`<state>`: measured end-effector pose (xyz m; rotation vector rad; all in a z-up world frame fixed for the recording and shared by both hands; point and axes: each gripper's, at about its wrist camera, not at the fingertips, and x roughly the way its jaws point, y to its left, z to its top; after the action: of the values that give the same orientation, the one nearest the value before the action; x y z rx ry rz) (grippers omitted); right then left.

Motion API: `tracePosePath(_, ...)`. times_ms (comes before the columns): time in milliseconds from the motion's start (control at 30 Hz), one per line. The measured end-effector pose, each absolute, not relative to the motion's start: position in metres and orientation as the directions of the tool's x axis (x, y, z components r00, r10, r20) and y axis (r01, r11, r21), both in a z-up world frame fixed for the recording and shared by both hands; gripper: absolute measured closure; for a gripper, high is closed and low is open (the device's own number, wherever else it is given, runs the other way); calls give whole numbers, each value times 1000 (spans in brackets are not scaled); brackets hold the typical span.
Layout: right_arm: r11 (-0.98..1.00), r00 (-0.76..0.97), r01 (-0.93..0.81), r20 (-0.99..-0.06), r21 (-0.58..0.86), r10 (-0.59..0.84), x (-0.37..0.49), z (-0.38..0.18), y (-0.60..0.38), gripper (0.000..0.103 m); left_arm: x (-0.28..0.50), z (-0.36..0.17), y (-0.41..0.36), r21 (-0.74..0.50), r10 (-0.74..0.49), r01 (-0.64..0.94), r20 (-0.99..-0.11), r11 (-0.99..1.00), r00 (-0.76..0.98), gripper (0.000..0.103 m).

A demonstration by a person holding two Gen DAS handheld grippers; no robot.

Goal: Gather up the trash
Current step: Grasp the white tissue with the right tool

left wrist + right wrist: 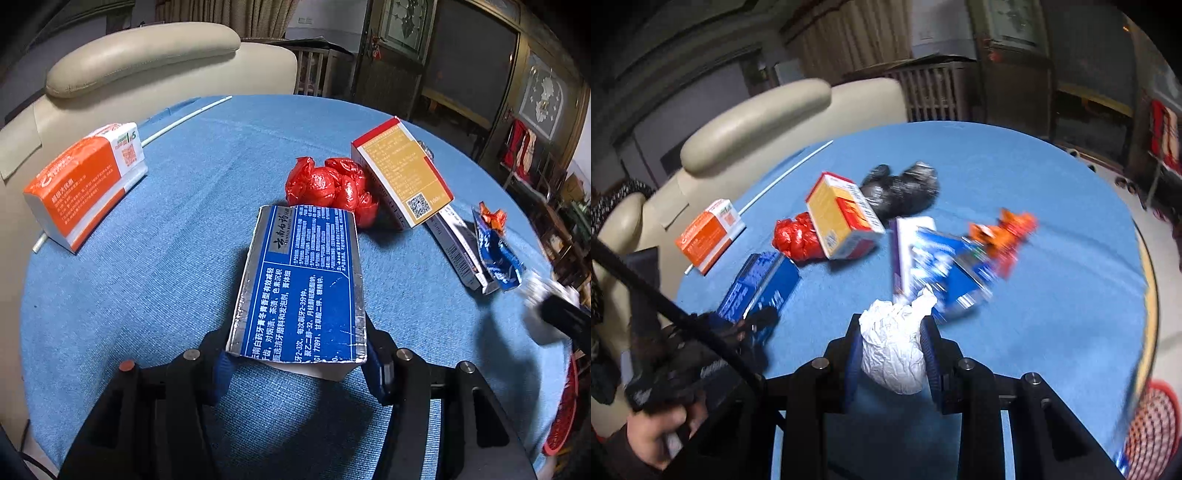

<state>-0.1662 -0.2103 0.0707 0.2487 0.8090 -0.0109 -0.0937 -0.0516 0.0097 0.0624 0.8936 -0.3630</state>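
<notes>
- While the trash is still spread over the table, we have two pieces in hand: our left gripper (299,354) has its fingers clamped on the near end of a blue toothpaste box (303,284), and our right gripper (891,354) has its fingers pressed against the sides of a crumpled white paper ball (892,350).
- Both pieces sit over the near part of the blue tablecloth (147,295); whether the box end is lifted clear of the cloth we cannot tell.
- Just beyond the box lies a red crumpled wrapper (332,188), touching a leaning yellow-and-red carton (404,173).
- Further right lie a flat white box (908,251), a blue snack bag (949,277) and an orange wrapper (1004,232); behind the carton sits a black bag (901,188).
- An orange tissue pack (85,184) and a thin white stick (184,118) lie to the left, well apart from the rest.
- A red mesh basket (1152,424) shows at the right table edge, probably the bin.
- We judge the job early: two items gripped and not yet binned, most of the pile untouched.
</notes>
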Motion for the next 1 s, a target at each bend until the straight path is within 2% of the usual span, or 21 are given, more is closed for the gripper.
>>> tracePosePath(167, 950, 700, 174, -711, 260, 66, -214, 68, -233, 71, -105, 14, -65, 1, -202, 320, -772, 947, 602, 45)
tracePosePath(600, 910, 756, 251, -654, 330, 29, -287, 80, -270, 70, -192, 82, -116, -60, -393, 496, -695, 866, 602, 45)
tracePosePath(1000, 891, 777, 290, -630, 349, -6, -319, 85, -286, 70, -233, 98, -140, -60, -455, 572, -677, 818, 579, 45)
